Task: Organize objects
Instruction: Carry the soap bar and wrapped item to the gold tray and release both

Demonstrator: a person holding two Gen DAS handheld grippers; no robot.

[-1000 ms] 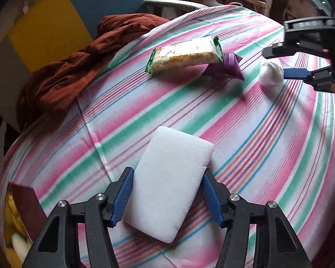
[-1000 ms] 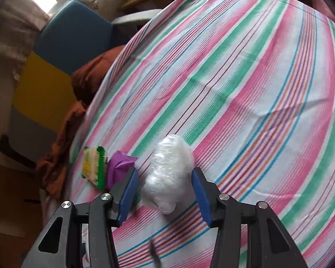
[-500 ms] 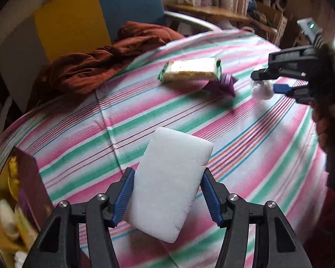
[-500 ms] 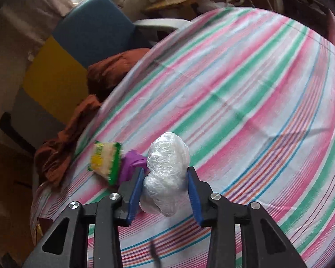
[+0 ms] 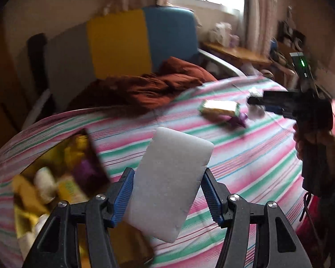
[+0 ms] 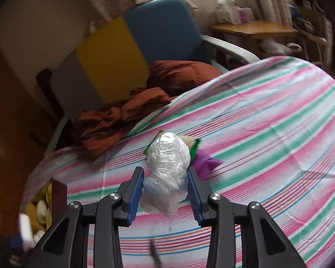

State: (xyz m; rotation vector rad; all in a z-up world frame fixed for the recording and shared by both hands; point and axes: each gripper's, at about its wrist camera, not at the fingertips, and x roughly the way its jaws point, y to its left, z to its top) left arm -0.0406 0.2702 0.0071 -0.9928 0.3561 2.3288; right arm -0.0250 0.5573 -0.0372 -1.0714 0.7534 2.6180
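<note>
slipping is the main risk: the left gripper (image 5: 167, 192) grasps one white sponge (image 5: 169, 185) by its lower half, lifted off the striped cloth (image 5: 256, 156) and tilted, so a quick swing toward the open box (image 5: 55, 178) at the bed's edge could twist it loose. the right gripper (image 6: 165, 192) is clenched on one plastic-wrapped ball (image 6: 167, 169), also in the air; its slick, squashy wrap could squeeze out. left on the cloth i count one green-edged snack pack (image 5: 220, 107) and one purple packet (image 5: 240, 120), touching. the box holds several blurred items, too smeared to count.
</note>
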